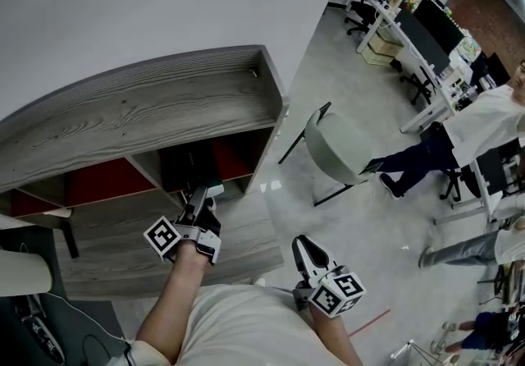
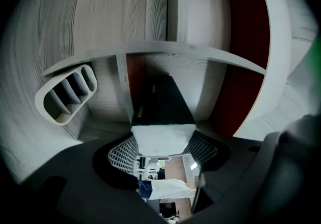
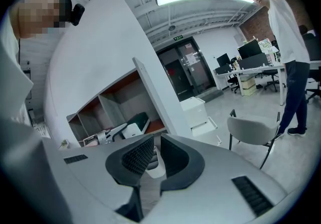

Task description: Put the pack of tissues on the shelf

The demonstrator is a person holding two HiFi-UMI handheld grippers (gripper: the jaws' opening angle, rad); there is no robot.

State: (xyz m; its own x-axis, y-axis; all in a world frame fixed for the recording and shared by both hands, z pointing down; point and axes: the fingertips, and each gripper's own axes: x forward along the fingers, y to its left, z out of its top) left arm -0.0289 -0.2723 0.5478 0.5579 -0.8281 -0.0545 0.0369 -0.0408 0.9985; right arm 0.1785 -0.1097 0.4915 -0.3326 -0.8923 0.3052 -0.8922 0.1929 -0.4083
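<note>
The pack of tissues (image 1: 189, 169) is dark with a white near end (image 2: 163, 137) and lies in the middle compartment of the grey wooden shelf (image 1: 139, 110). My left gripper (image 1: 203, 192) reaches into that compartment. Its jaws stand spread on either side of the pack's white end (image 2: 163, 142), and the mesh pads (image 2: 123, 155) do not clearly press on it. My right gripper (image 1: 301, 243) hangs low by my body, away from the shelf, shut with nothing between its fingers (image 3: 153, 150). The right gripper view shows the pack (image 3: 139, 120) in the shelf from the side.
A grey slotted organiser (image 2: 65, 95) sits at the left of the compartment, with red back panels (image 2: 248, 52) behind. A grey chair (image 1: 336, 147) stands on the floor right of the shelf. Desks with monitors (image 1: 426, 24) and a standing person (image 3: 288, 67) are further off.
</note>
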